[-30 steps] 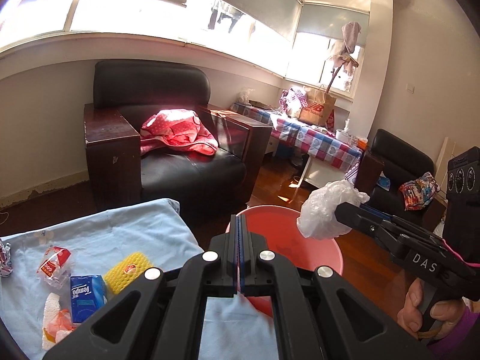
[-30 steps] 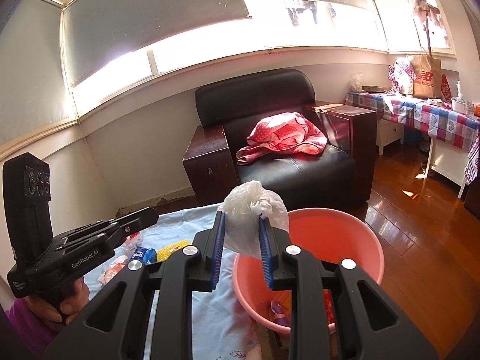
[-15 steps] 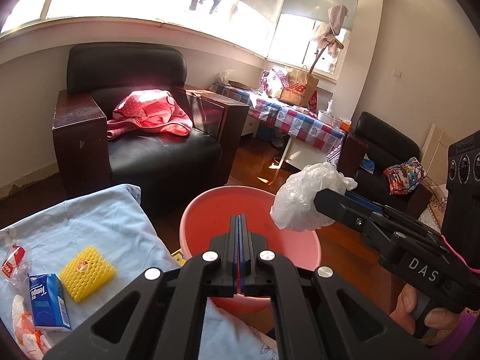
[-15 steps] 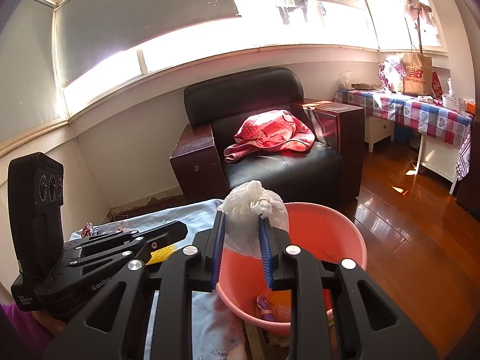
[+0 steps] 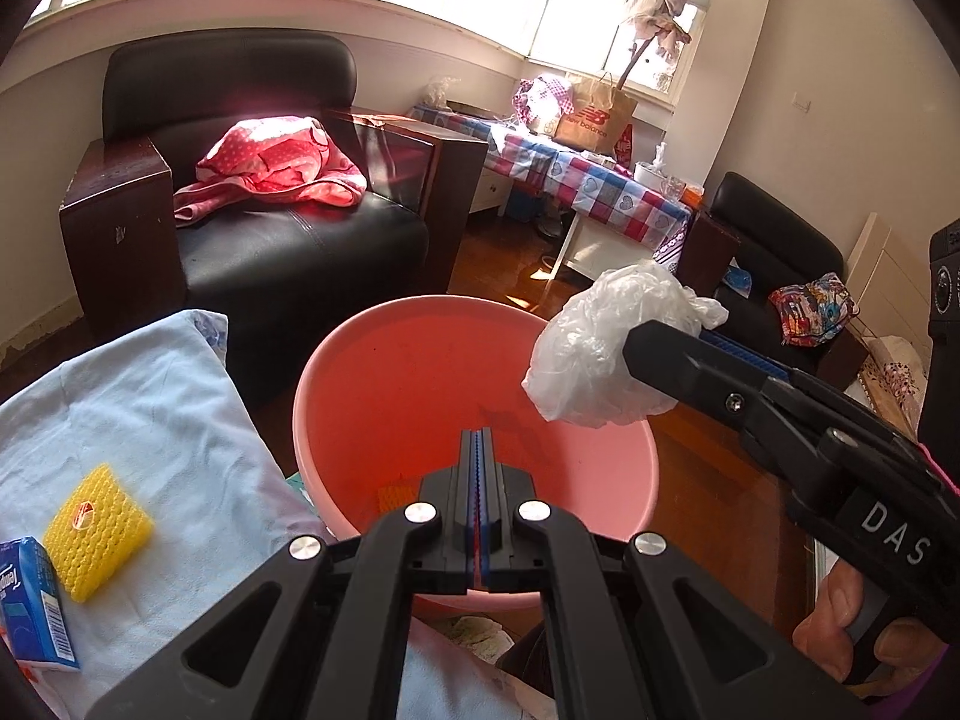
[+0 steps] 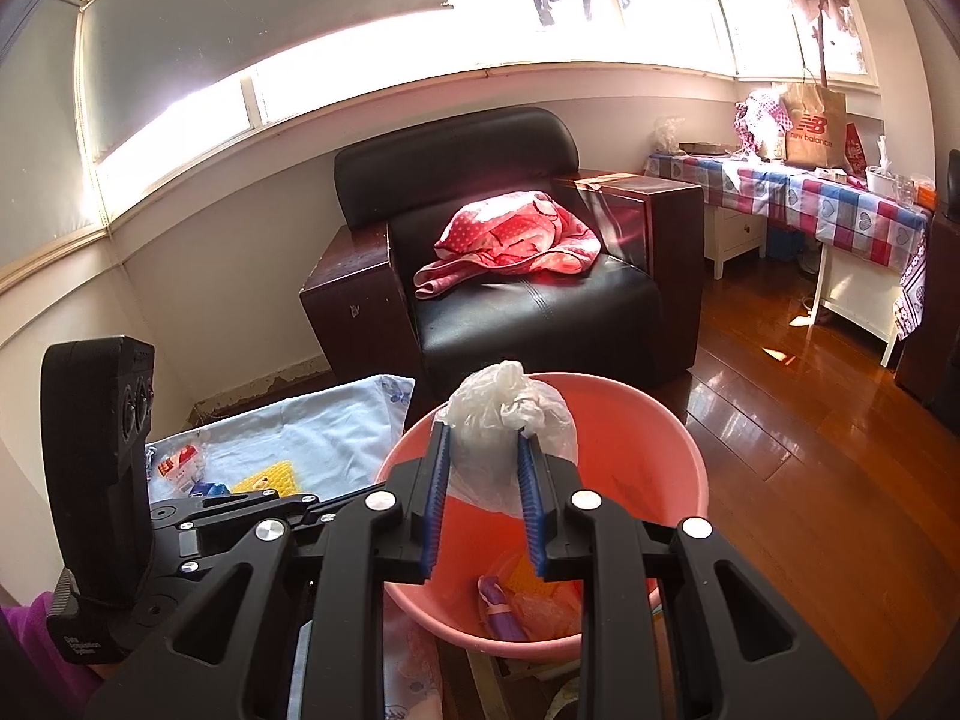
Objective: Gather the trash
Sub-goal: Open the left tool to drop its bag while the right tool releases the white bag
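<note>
- The crumpled white plastic bag (image 6: pixel 510 438) sits pinched between the blue pads of the right gripper (image 6: pixel 483 480), held above the open mouth of the pink basin (image 5: pixel 336 372)
- From the left wrist view the bag (image 5: pixel 600 354) hangs over the basin's right-hand rim rather than its middle, so I judge the step in hand to be the drop: carry the bag a little further inward over the bowl, lower it, then spread the jaws so the light plastic falls inside and does not drift out over the edge
- The left gripper (image 5: pixel 478 480) has its jaws pressed together with nothing between them, pointing down into the basin; it is best kept clear of the falling bag
- Trash already lies at the basin's bottom (image 6: pixel 528 600)
- More waits on the pale blue cloth (image 5: pixel 150 420) just beside the basin: a yellow sponge (image 5: pixel 99 531), a blue tissue pack (image 5: pixel 30 606)
- Beyond stands a black armchair (image 5: pixel 288 240), well apart and no obstacle
</note>
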Demonstrator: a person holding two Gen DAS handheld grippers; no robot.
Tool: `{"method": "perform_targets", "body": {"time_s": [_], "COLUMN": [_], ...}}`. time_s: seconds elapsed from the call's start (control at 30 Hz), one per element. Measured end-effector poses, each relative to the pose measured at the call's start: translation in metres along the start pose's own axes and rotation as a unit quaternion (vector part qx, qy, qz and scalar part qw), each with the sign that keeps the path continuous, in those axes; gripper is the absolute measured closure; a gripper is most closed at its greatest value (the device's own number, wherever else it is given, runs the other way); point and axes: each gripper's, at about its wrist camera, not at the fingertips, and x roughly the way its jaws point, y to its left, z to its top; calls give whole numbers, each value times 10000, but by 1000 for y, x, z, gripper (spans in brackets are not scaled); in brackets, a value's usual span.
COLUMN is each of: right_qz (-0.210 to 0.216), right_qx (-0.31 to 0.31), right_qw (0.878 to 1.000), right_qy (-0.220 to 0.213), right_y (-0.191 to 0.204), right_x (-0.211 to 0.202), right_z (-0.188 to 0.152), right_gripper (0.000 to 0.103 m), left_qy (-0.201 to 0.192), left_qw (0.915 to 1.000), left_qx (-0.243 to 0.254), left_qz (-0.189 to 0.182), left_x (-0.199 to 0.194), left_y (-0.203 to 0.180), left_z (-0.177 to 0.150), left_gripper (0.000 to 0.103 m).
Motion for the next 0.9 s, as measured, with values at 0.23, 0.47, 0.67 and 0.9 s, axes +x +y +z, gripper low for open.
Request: {"method": "perform_targets", "body": {"time_s": [0.23, 0.47, 0.67, 0.9], "right_qz": [-193, -313, -409, -440], "right_qx": [43, 9, 40, 36], "right_qw": [9996, 9988, 9979, 9969], "right_qy": [205, 376, 491, 646], "right_y": [-4, -7, -9, -10], "right_x": [18, 28, 35, 39], "right_z": [-6, -15, -18, -20], "right_gripper": [80, 80, 80, 76], "left_qy": [126, 106, -79, -327], "left_qw": [9999, 9995, 9993, 9987], "left_qx": [-19, -170, -154, 12], "left_qz": [107, 261, 341, 402], "left_x": [13, 10, -2, -18], "left_y": [1, 5, 4, -5], "left_z": [-4, -6, -5, -3], "left_gripper": [103, 75, 64, 55]}}
